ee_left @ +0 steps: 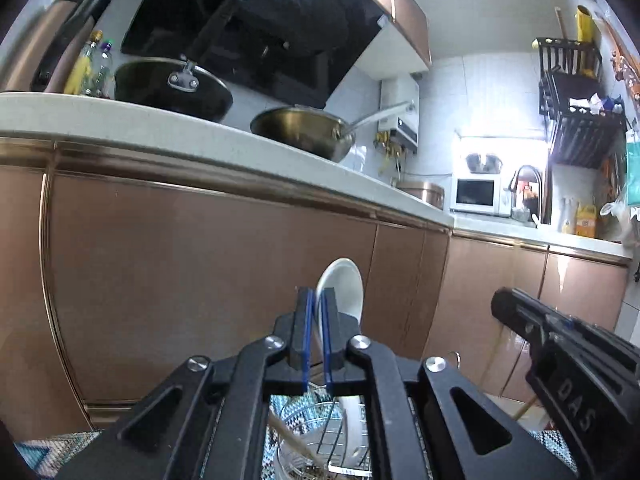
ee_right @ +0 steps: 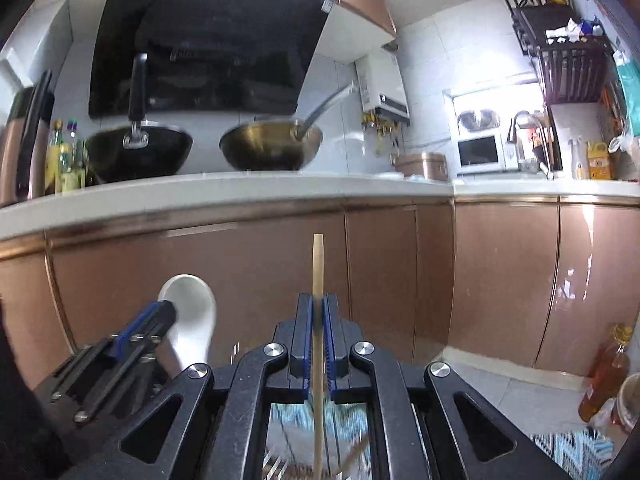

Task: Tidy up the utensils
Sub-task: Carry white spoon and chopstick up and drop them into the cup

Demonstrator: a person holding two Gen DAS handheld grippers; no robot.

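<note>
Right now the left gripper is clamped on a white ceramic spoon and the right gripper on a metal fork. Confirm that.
Not quite. The right gripper is clamped on a wooden chopstick, not a metal fork, as the right wrist view shows. The left gripper does hold the white ceramic spoon.

Two woks side by side on countertop
</note>
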